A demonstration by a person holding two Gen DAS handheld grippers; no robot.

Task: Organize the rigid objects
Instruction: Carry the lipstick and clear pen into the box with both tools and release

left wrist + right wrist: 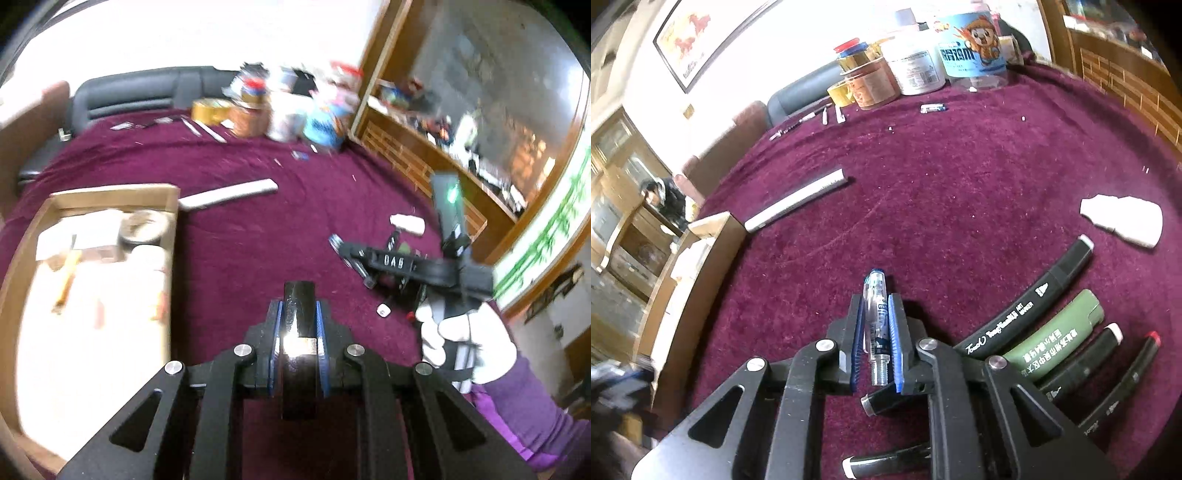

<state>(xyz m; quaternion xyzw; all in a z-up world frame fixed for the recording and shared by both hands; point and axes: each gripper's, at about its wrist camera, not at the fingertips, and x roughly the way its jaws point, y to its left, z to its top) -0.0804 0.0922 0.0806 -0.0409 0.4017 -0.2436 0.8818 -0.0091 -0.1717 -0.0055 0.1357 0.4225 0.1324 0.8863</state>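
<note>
Plainly, the left gripper (298, 325) clamps a glossy black marker-like stick (298, 306), lifted above the maroon cloth-covered table (258, 229), its long axis running straight ahead between the pads. It looks light, stiff and slick, best held mid-barrel. The right gripper (877, 332) pinches a clear blue-printed pen barrel (875, 317) likewise, metal thread rearward.

The left gripper (298, 325) clamps its blue-padded fingers (276, 332) on a glossy black flat-sided bar (299, 314) above a maroon velvet tablecloth (240, 236). At left sits an open cardboard box (110, 194) holding a wooden-handled hammer (68, 275). At right, a white-gloved hand (461, 339) grips the other black gripper (391, 262). A long white stick (229, 194) lies between.
</note>
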